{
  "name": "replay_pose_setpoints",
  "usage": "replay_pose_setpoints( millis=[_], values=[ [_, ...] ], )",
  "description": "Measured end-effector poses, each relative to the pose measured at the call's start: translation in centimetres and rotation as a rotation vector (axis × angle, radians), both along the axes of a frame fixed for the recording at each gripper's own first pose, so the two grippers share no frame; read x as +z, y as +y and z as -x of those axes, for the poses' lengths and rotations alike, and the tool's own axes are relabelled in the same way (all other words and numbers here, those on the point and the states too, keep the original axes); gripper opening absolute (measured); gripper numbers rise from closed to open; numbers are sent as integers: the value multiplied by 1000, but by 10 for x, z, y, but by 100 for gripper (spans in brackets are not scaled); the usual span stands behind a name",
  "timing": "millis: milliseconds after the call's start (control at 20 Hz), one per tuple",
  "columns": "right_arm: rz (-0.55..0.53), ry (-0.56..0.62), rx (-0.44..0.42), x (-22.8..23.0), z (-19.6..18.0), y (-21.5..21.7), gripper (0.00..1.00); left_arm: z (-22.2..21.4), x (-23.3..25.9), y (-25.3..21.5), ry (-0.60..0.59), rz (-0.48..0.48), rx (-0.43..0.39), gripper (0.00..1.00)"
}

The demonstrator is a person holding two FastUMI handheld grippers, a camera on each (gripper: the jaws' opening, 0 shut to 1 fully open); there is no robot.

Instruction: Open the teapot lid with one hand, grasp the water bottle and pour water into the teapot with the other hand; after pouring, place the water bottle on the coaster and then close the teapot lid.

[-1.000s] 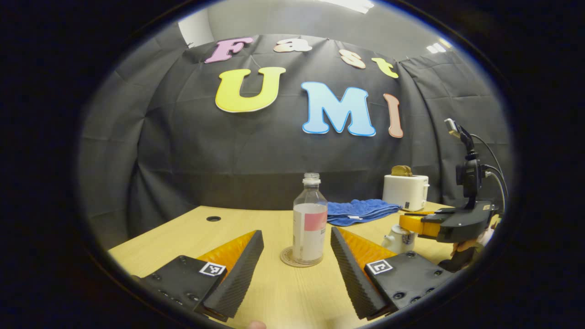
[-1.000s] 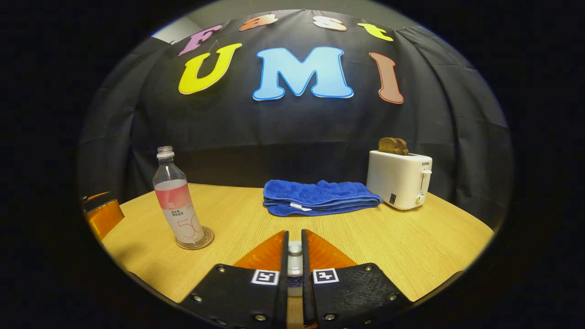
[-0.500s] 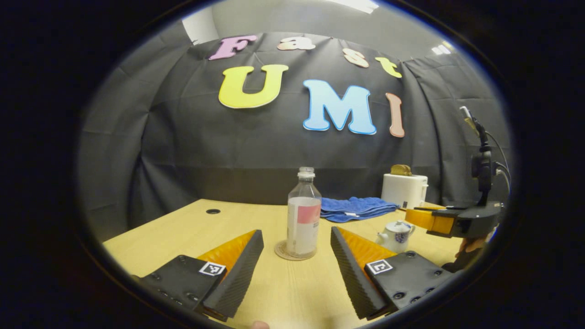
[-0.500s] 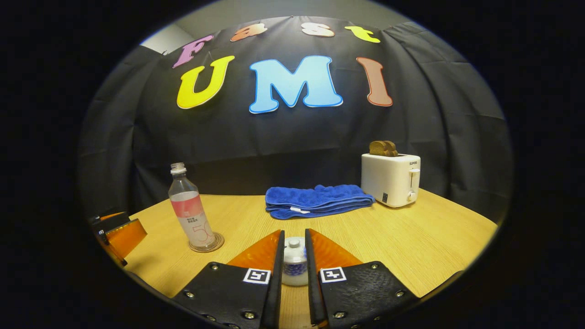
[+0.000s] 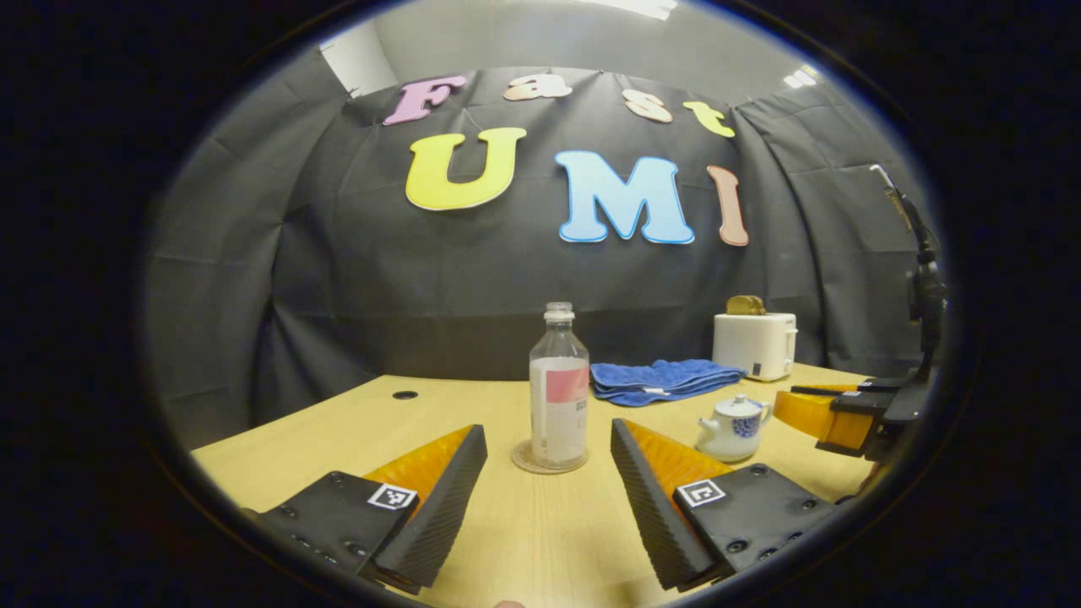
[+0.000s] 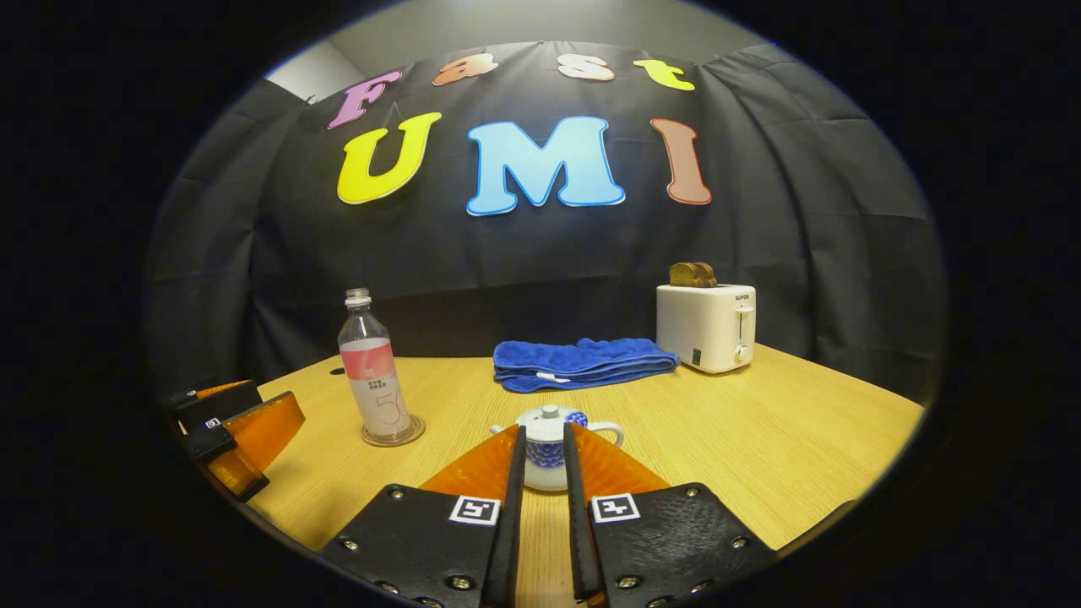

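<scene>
The desk [image 6: 760, 456] is wide and mostly bare, with open wood to the right and near side of the teapot and a clear stretch between the two grippers, so there is room to move either hand sideways without meeting anything; its far edge meets the cloth wall and its near edge lies just under both cameras. At the far right stand a toaster [image 6: 706, 328] and, left of it, a folded blue towel [image 6: 583, 363], both well apart from the working area. The water bottle [image 5: 558, 393] stands upright, uncapped, on the coaster [image 5: 549, 460], and the left gripper [image 5: 549, 481] sits near it with fingers spread wide, touching nothing. The likeliest slip is a sideways knock: a tall, narrow, open bottle would tip and spill if a finger caught it. The teapot [image 6: 547, 447] sits just right of the bottle with its lid [image 6: 549, 414] seated on top. The right gripper [image 6: 542, 490] is on the near side of the teapot, fingers nearly together with a narrow slit, clamped on nothing. A forward nudge from them could, I judge, shove the light pot or unseat the lid.
</scene>
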State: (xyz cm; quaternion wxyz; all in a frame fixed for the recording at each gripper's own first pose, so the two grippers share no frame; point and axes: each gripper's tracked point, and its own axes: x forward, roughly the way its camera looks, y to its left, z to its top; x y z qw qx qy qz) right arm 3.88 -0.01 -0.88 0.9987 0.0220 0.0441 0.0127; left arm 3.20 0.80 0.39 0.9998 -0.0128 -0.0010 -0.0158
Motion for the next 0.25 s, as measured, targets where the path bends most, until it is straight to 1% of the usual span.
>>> replay_pose_setpoints(
  millis=[100, 250],
  values=[
    [13, 5, -3, -6, 1, 2, 25, -2, -4, 4, 0, -9, 18, 100],
    [44, -18, -19, -2, 5, 2, 25, -3, -3, 5, -5, -13, 31, 100]
  ],
)
